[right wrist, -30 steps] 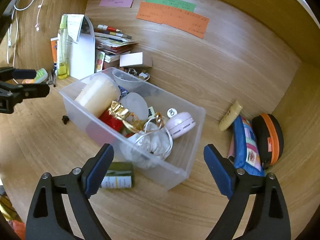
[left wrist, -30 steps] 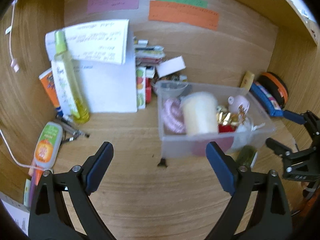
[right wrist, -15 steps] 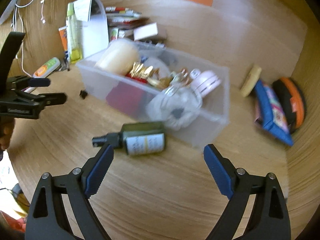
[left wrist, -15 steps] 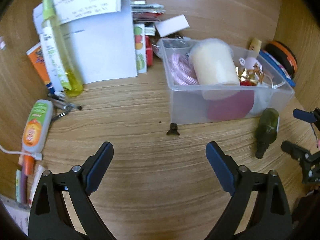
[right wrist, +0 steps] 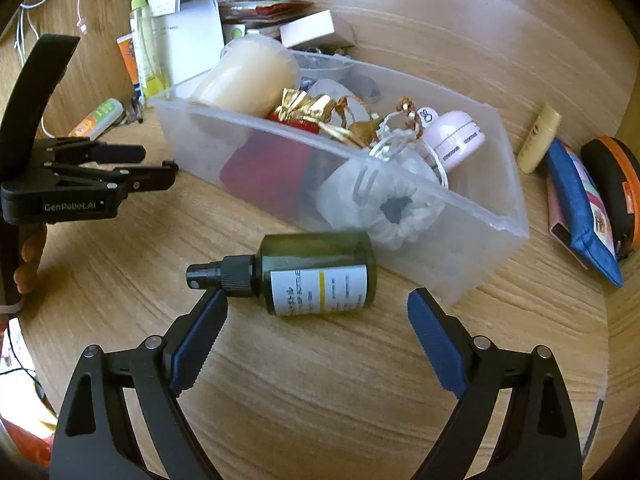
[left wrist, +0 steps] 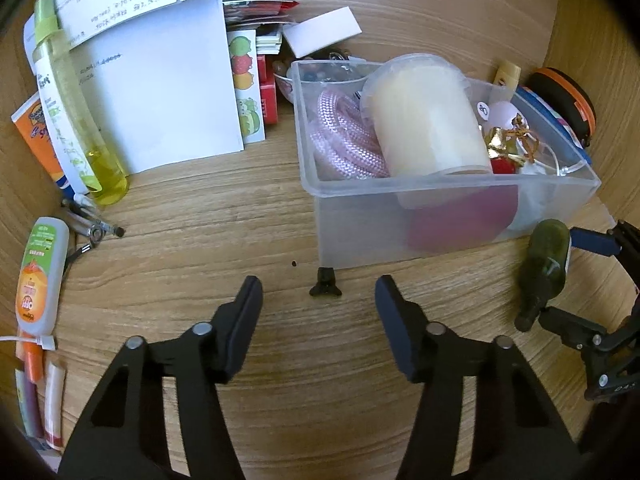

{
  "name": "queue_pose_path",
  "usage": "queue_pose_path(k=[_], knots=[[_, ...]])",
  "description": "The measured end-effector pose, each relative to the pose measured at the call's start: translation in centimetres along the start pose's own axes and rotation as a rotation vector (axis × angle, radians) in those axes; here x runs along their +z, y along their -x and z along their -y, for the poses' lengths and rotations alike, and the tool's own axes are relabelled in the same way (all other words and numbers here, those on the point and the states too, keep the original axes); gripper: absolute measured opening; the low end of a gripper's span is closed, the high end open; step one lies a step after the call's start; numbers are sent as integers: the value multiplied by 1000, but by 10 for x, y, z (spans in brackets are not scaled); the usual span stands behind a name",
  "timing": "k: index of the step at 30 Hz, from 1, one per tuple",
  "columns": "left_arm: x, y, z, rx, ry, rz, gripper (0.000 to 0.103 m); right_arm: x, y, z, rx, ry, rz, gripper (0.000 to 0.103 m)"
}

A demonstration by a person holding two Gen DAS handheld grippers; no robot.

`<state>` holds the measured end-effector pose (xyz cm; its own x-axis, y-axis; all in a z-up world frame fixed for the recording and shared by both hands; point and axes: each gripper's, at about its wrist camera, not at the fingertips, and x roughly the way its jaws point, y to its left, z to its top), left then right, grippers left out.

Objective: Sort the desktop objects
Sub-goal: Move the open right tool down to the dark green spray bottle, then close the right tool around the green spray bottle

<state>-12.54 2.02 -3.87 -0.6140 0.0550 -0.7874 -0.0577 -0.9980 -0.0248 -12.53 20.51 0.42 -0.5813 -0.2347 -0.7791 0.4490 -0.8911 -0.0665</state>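
While the left gripper (left wrist: 319, 294) narrows its fingers around the small black clip (left wrist: 325, 283) at the bin's (left wrist: 448, 190) seven o'clock corner, not yet pinching, the right gripper (right wrist: 318, 314) hangs wide over the green spray bottle (right wrist: 316, 276); closing follows.

"GenRobot.AI", white lettering, on black body of left tongs (right wrist: 156, 168). Handwritten "8" on small round white tag (right wrist: 426, 115) inside clear bin (right wrist: 496, 216). Green spray bottle (right wrist: 320, 276): white label, print too small to read. Paper sheet (left wrist: 120, 4): lines illegible.
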Motion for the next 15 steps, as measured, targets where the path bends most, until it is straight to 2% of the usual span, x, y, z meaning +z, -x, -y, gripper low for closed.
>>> queue_pose_path(k=[3, 6, 7, 11, 15], knots=[[0, -3, 1, 0, -8, -6, 53, 3, 0, 0, 0, 18, 12, 90], [1, -6, 2, -10, -12, -14, 39, 7, -3, -2, 14, 34, 14, 88], [1, -8, 2, -10, -11, -18, 36, 9, -6, -3, 17, 38, 12, 88], [1, -10, 1, 4, -5, -16, 26, 12, -12, -2, 43, 31, 0, 74], [-3, -9, 1, 13, -15, -8, 15, 12, -15, 4, 50, 4, 3, 73]])
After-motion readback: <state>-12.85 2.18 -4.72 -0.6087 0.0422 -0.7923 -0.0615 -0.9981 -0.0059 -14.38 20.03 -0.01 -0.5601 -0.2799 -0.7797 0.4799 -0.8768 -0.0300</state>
